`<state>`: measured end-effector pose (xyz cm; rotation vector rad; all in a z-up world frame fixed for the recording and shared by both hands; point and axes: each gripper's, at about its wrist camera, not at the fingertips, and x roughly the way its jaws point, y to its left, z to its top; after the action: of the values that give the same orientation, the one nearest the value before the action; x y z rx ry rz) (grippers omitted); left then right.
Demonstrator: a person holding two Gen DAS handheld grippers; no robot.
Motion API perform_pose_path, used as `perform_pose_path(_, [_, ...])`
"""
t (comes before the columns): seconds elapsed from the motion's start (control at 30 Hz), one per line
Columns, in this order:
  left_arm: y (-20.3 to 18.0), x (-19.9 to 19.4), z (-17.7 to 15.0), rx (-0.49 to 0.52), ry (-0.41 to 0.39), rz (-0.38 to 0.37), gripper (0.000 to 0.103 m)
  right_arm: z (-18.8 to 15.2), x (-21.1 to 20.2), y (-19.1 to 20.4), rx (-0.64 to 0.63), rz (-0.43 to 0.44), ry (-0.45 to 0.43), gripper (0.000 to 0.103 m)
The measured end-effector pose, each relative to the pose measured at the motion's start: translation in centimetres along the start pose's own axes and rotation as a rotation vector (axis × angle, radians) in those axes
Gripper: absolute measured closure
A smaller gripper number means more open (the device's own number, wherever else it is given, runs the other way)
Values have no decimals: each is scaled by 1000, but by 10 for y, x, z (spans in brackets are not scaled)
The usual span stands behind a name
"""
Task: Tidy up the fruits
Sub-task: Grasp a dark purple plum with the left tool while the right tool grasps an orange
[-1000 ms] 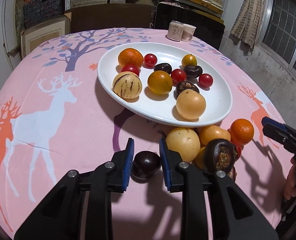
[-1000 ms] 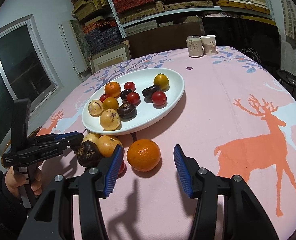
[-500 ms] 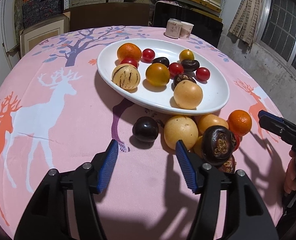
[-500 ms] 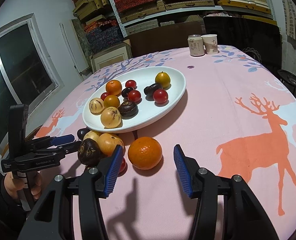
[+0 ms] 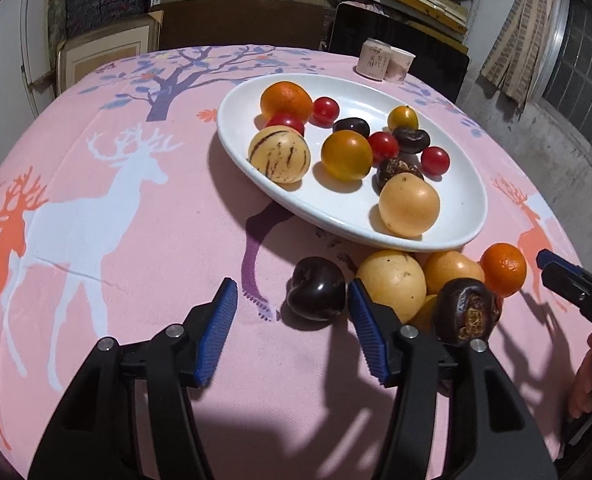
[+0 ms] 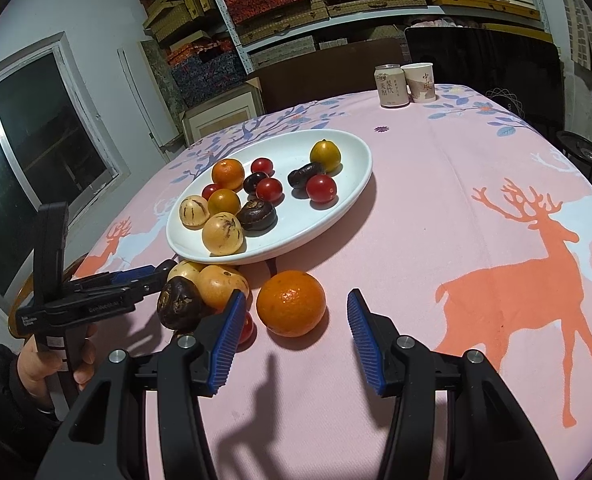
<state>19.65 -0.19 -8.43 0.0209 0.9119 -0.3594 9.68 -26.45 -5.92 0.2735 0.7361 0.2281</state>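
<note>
- The left gripper [image 5: 292, 334], black-framed with ribbed blue pads, hangs low over the pink deer-print desk [image 5: 136, 240] with nothing clamped; its jaws are closing a little, and the pads press on nothing.
- From that gripper the round, glossy dark-purple plum [image 5: 317, 289] lies at about one o'clock, just ahead of the tips. It sits off-centre in the gap, nearly touching the right-hand pad and well apart from the left-hand one.
- The plum is close to round, so no long axis matters. In my judgement the coming grasp depends on that sideways offset: the gripper would need to shift toward its right to centre the fruit.
- At two o'clock from the plum a pale yellow round fruit [image 5: 392, 286] lies just beside it, with a wrinkled dark-brown fruit [image 5: 467, 311] behind the right-hand pad. That crowding leaves little room for the pad.
- The oval white ceramic plate [image 5: 468, 184], already carrying mixed fruit, lies at twelve o'clock from the plum and near it.
- The right gripper [image 6: 292, 340] is released as well, jaws wide and holding nothing. The round orange tangerine [image 6: 291, 303] rests on the desk at twelve o'clock, just beyond the pads and roughly centred between them.
- The left hand is nearer the plum, the right nearer the tangerine.
</note>
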Motion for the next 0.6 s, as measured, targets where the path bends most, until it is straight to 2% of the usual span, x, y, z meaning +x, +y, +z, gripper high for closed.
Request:
perform_pose_path(0.03, [0,1,1,-2,0,2,48,0,0,0,0,0,0,50])
perform_pose_path(0.07, [0,0,1,-2,-1,4,55,0,0,0,0,0,0,50])
perform_pose_path(0.1, [-1,0,1,4,-3,-11,68,0,0,0,-1,0,0,50])
perform_pose_path(0.13, [-4,-2,0,20,-8,-35,76,0,0,0,-2,0,0,50])
perform_pose_path(0.23, [-16,-3,-2,78,-14,0,76,0,-1,1,-3,0,-1,50])
perform_pose_path(0.33, [-14,-8,-2,69,-27,-6,76,0,-1,1,-4,0,1,50])
perform_pose_path(0.6, [7,-54,1,-28,-229,-12,76,7,14,14,-77,-51,61,50])
